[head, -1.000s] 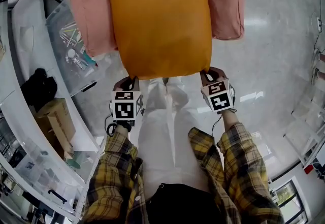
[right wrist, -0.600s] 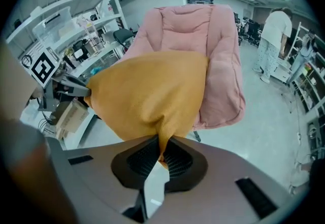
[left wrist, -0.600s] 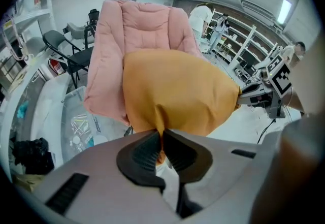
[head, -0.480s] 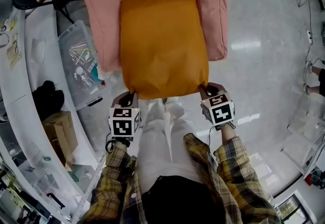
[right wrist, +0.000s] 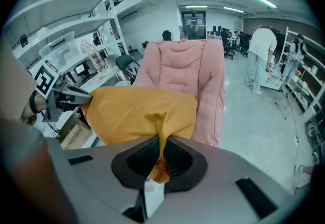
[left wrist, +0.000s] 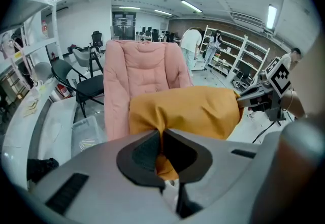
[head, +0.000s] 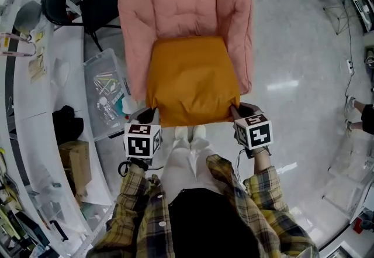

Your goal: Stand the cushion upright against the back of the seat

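Observation:
An orange cushion (head: pixel 191 80) hangs in front of the pink padded chair (head: pixel 182 5), lifted by its two near corners. My left gripper (head: pixel 148 115) is shut on the near left corner; its jaws pinch a fold of orange cloth (left wrist: pixel 161 131) in the left gripper view. My right gripper (head: pixel 236 112) is shut on the near right corner, with cloth (right wrist: pixel 162 141) squeezed between its jaws in the right gripper view. The cushion (right wrist: pixel 139 115) covers the chair's seat; the pink backrest (right wrist: pixel 184 68) rises behind it. The backrest (left wrist: pixel 139 70) also shows above the cushion (left wrist: pixel 188 111) from the left.
A black chair (head: pixel 87 8) stands left of the pink chair. A clear plastic bin (head: pixel 108 96) with small items and a curved white desk (head: pixel 35 105) lie at the left. People (right wrist: pixel 261 55) stand by white shelves (left wrist: pixel 238 55) far off. Shiny floor (head: pixel 298 64) spreads right.
Both grippers have risen with the cushion, which now looks smaller and hangs over the seat. The pink backrest has come fully into the head view.

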`<state>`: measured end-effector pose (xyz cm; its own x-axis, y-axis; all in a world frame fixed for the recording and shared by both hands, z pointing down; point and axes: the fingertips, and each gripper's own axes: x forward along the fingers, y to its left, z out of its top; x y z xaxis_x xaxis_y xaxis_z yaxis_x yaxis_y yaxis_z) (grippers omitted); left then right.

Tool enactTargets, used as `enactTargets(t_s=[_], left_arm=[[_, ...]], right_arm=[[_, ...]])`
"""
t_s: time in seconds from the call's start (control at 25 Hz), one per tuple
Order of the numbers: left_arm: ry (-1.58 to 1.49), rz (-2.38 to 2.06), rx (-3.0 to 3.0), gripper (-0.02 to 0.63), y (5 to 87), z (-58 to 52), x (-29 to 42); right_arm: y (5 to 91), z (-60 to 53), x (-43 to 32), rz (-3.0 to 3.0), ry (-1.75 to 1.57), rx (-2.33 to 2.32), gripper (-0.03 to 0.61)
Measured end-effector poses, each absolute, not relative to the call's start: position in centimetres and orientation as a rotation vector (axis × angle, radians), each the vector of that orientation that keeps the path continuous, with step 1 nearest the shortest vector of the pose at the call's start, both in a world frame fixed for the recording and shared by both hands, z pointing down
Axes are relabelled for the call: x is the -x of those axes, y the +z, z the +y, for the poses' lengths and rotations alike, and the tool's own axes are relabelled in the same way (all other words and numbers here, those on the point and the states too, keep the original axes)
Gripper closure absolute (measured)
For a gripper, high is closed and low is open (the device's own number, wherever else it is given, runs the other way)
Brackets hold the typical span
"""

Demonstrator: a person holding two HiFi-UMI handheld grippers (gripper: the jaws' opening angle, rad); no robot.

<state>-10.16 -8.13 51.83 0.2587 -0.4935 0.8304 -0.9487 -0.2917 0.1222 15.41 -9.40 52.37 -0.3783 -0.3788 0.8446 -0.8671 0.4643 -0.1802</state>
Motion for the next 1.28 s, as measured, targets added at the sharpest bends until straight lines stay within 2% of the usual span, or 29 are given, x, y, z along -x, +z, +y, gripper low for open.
enactTargets(t_s=[0.4, 0.88, 1.28], left_arm=[[0.874, -1.425, -1.917, 0.591, 45.8, -12.4, 8.9], [0.885, -1.486, -1.902, 0.589, 45.4, -17.9, 9.9], [0.828, -1.519, -1.939, 0.583, 43.5, -28.8, 12.3]], right_arm=[[47.3, -14.2, -17.1, -2.048, 0.757, -1.105, 0.543], [46.9, -19.8, -16.3, -2.067, 0.736, -1.085, 0.543], [44.5, -30.4, -14.2, -2.083, 0.706, -1.124, 0.541]])
